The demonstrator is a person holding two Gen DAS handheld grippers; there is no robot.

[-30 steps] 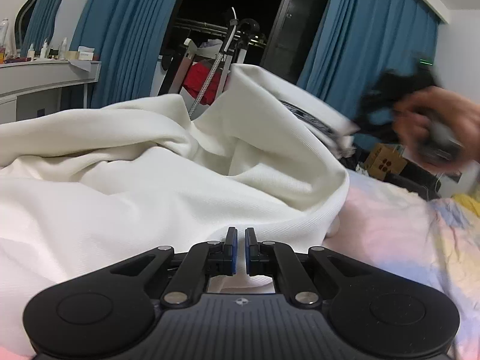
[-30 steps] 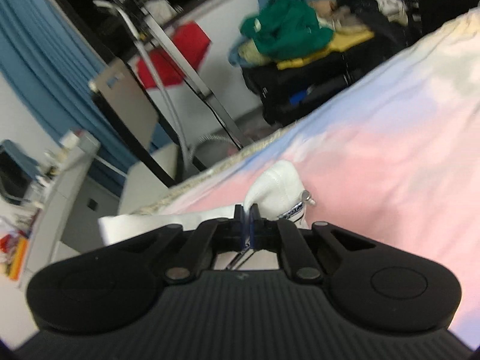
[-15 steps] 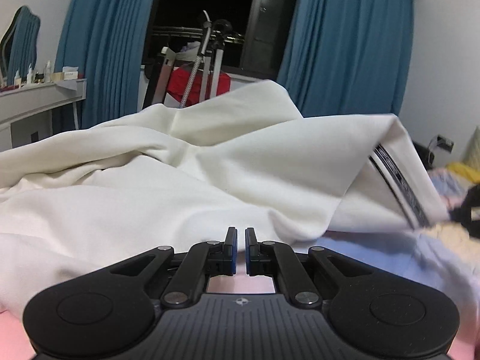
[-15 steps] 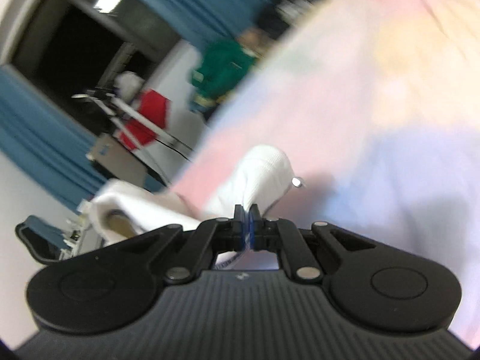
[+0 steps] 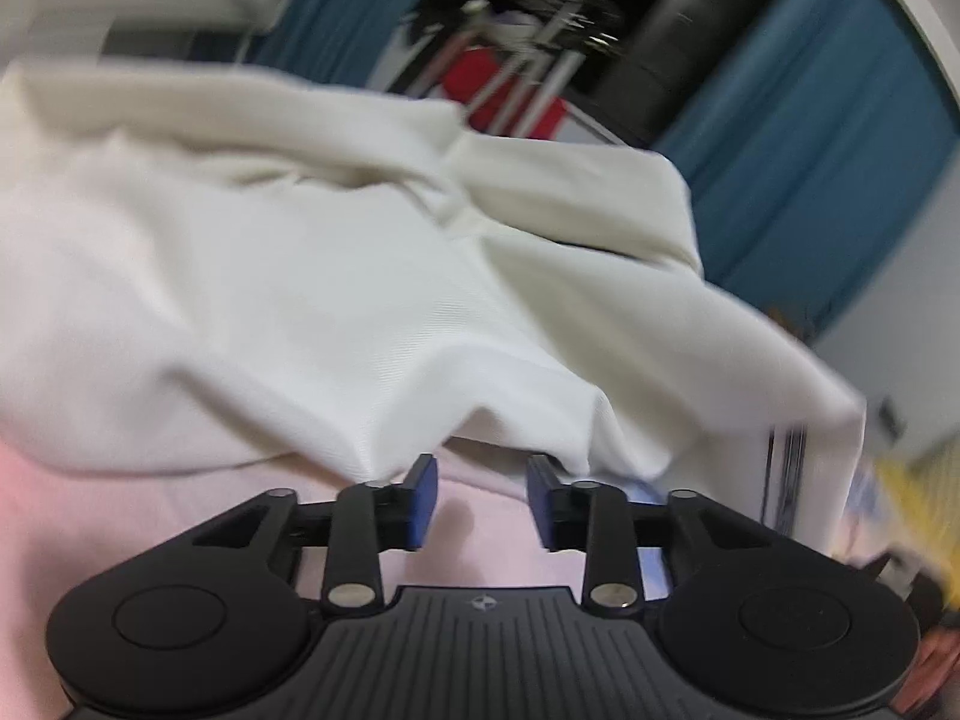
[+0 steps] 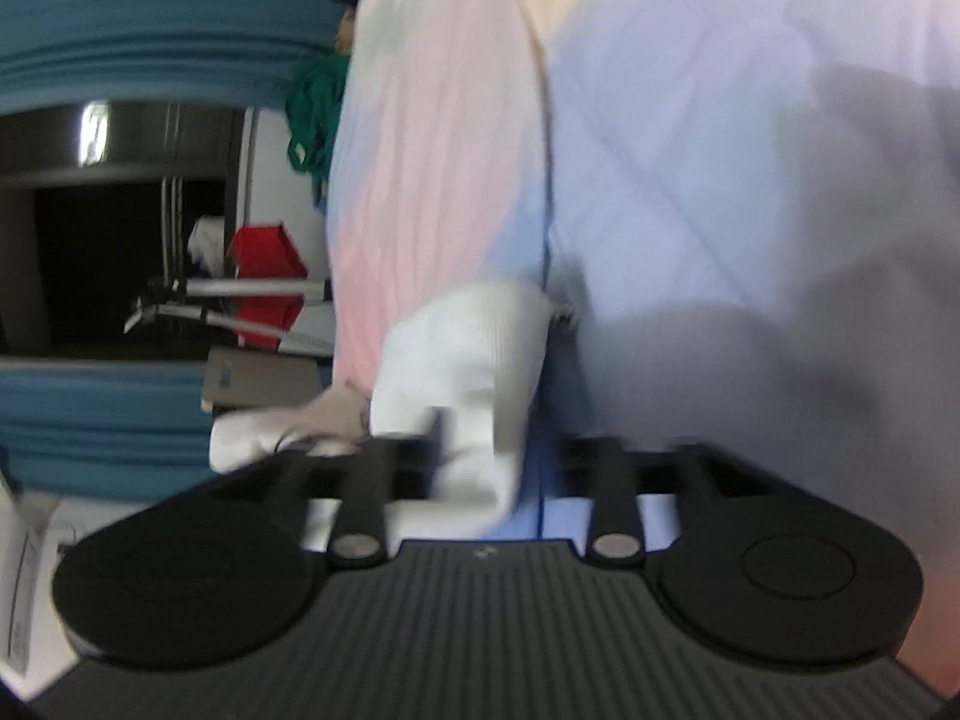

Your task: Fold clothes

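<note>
A cream-white garment (image 5: pixel 336 276) lies heaped on a bed whose pastel sheet (image 6: pixel 720 150) runs in soft patches of pink, lilac and pale blue. In the left wrist view the cloth fills most of the frame, rumpled into broad folds, with a dark striped band (image 5: pixel 786 468) along its right edge. Its lower hem lifts just beyond the left gripper (image 5: pixel 480 498), whose jaws have just been opening and now stand spread; only the pink sheet shows between the blue pads (image 5: pixel 423 501), and the cloth is not pinched.

In the right wrist view, which is strongly rolled and blurred, the right gripper (image 6: pixel 501 462) also has its jaws parted after just opening. A ribbed white end of the garment (image 6: pixel 474 372) lies between the fingers, close against the left finger, but the right finger stands clear of it, so nothing presses on the cloth.

Beyond the bed, teal-blue curtains (image 5: pixel 804 180) hang on either side of a dark window (image 6: pixel 78 264). A metal rack (image 5: pixel 528 60) stands before it, with something red (image 6: pixel 264 276) hung on it. A green garment (image 6: pixel 315 120) sits crumpled past the bed's edge. A pale shelf or counter (image 5: pixel 138 6) is smeared by motion at upper left.
</note>
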